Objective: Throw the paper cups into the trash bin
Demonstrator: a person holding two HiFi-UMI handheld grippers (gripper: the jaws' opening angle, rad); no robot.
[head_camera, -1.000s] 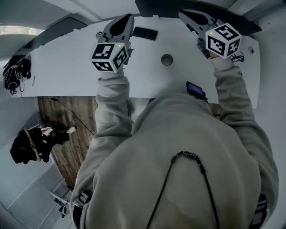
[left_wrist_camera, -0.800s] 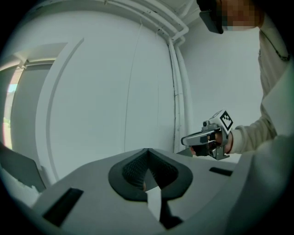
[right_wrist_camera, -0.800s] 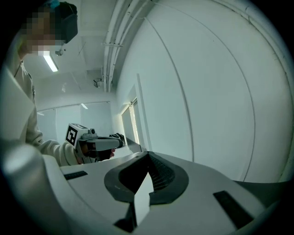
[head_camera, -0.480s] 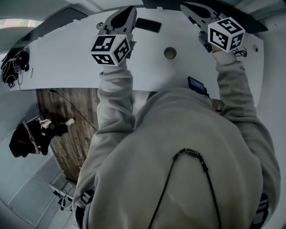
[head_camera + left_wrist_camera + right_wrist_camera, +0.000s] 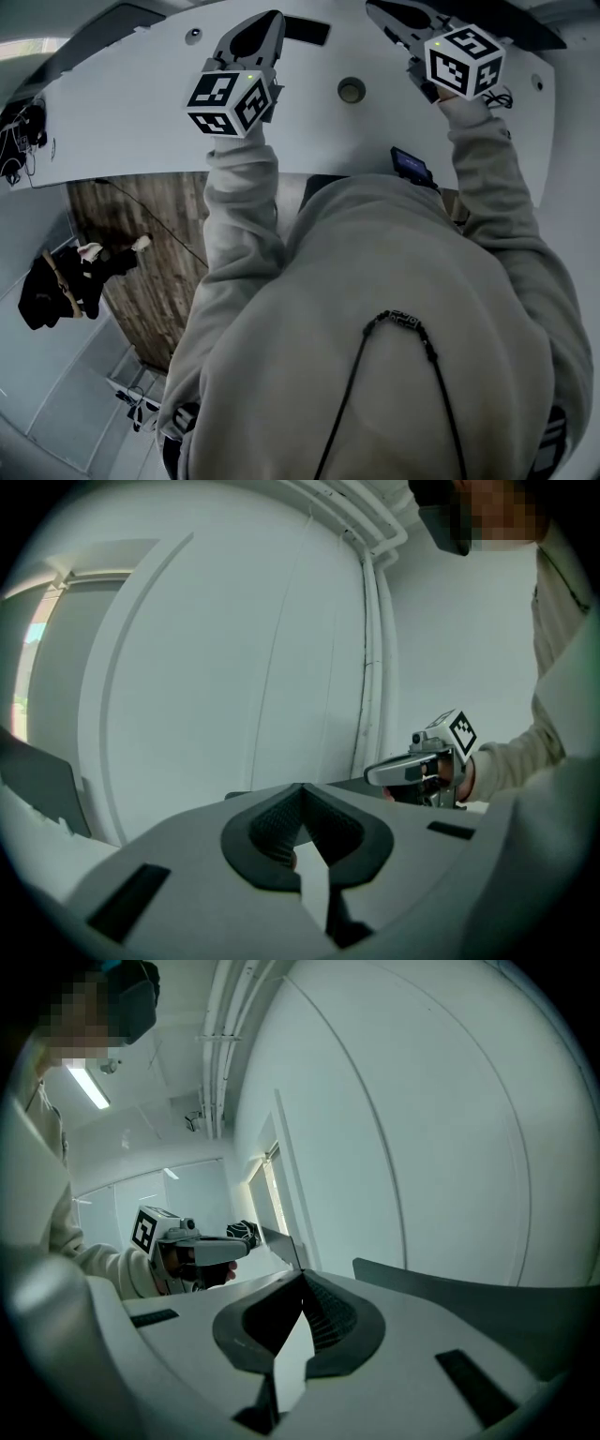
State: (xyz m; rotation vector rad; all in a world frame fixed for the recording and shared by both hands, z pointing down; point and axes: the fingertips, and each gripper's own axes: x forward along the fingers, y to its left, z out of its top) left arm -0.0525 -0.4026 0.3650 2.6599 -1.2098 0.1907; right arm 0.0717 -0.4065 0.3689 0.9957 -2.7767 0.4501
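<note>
— Nearest the camera, what is there?
— A beige hooded top (image 5: 375,328) with a dark cord, both sleeves reaching out over the white desk (image 5: 131,103).
— And the tools?
— The left hand-held gripper (image 5: 300,789) has its jaws closed tip to tip, with nothing between them. The right hand-held gripper (image 5: 302,1281) is the same, pinched together and empty. Both are held above the desk, well apart from each other.
— Room to move?
— The desk's near edge runs under both forearms. Left of the left sleeve is a wide bare stretch of top, with a tangle of cables (image 5: 17,141) at its far left end. Between the grippers there is a round cable hole (image 5: 352,90). A small dark device (image 5: 410,166) sits at the near edge beside the right sleeve. A flat dark rectangle (image 5: 309,31) lies just right of the left gripper's tips, near the far edge. Below the near edge is wooden floor (image 5: 141,244) with a dark heap (image 5: 56,291) on it.
— Anything readable?
— Only square black-and-white markers on each cube (image 5: 230,101). The device's face is too small to read.
— The paper cups?
— I cannot tell where they or the trash bin are. Beyond the jaws stands a white wall (image 5: 234,649) with pipes (image 5: 373,621)
</note>
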